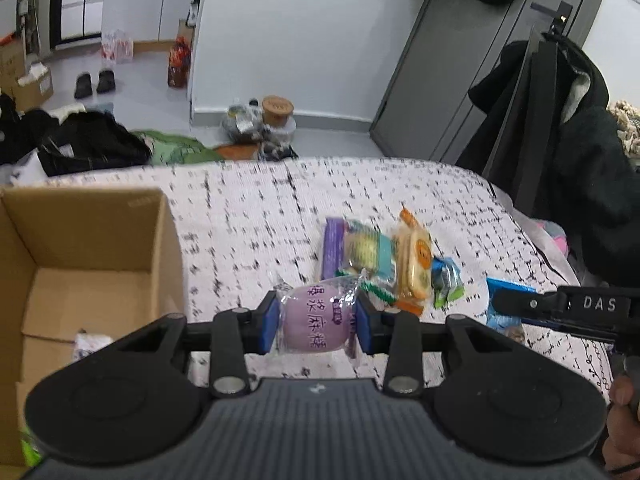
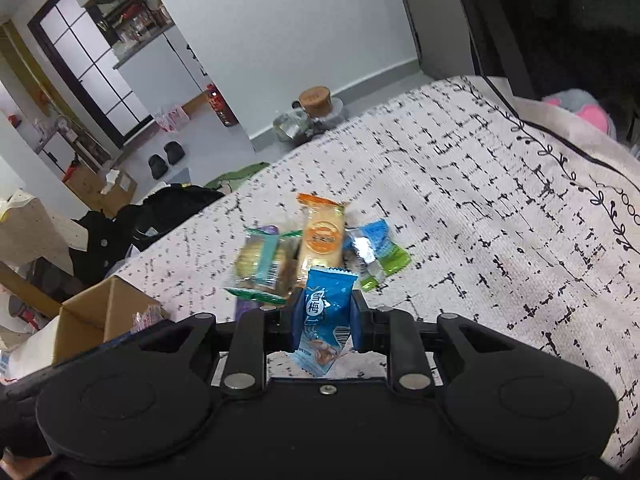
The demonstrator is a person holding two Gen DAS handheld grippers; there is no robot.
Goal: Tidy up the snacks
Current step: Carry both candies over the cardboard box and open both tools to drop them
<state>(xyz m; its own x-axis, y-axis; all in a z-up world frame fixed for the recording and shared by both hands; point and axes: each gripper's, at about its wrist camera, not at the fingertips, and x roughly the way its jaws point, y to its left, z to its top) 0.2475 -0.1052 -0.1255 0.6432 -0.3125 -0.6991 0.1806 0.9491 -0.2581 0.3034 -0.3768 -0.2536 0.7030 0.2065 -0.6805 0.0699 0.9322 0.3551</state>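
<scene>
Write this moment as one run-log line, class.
left gripper: shut on purple round mochi packet | right gripper: shut on blue plum-candy packet | brown cardboard box: open

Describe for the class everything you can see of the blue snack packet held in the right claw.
The blue snack packet is a small, glossy plastic pillow wrapper with crimped, zigzag ends, white Chinese characters near the top and a pictured snack near the bottom. It stands roughly upright, slightly tilted, pinched at its middle between the blue pads of the right claw, which is shut on it. It hangs clear of the patterned tablecloth, in front of the pile of other snacks.
</scene>
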